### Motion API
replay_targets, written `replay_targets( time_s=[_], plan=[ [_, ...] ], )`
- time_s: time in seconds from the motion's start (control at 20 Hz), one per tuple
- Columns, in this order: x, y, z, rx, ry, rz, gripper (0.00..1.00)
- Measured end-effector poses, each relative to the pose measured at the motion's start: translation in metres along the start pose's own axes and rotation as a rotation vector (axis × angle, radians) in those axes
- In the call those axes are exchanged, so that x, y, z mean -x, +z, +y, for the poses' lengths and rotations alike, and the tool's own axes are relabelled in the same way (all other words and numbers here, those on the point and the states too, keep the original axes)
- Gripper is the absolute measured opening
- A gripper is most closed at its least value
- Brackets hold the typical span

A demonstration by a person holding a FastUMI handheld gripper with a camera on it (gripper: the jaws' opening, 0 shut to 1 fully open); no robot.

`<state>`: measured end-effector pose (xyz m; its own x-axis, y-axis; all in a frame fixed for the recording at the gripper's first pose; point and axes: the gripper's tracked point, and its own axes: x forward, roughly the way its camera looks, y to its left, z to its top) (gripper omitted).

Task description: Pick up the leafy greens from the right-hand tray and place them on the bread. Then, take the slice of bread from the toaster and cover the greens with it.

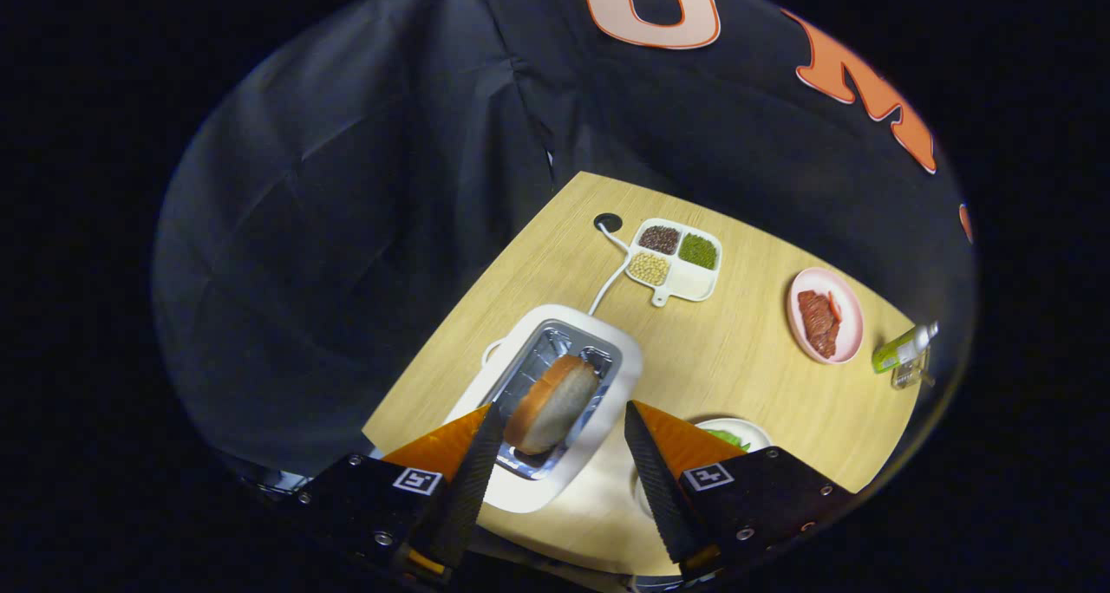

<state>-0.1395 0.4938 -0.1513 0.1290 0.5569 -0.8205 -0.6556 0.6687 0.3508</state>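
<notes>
The gripper (pixel 559 437) is hanging above the desk (pixel 737 350), its fingers spread apart with nothing pressed between them. The slice of bread (pixel 553 402) is standing on edge in the slot of the toaster (pixel 607 394), showing in the gap between the fingers, its long axis running along the slot toward the desk's far edge. The leafy greens (pixel 727 438) are peeking out on a white plate (pixel 753 433) just beyond the right finger, near the desk's front edge.
</notes>
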Motion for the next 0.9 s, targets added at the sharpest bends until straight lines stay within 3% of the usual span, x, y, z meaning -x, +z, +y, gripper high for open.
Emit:
replay_targets(
  time_s=[0.5,0.6,0.7,0.75,0.9],
  plan=[
    [-0.037,-0.019,-0.017,0.007,-0.135,0.122,0.75],
    [-0.041,-0.022,-0.021,-0.014,-0.162,0.142,0.66],
    [-0.046,-0.025,-0.023,-0.035,-0.186,0.167,0.50],
    [-0.049,-0.027,-0.020,-0.048,-0.181,0.174,0.38],
    [-0.051,-0.023,-0.015,-0.066,-0.168,0.172,0.22]
  ],
)
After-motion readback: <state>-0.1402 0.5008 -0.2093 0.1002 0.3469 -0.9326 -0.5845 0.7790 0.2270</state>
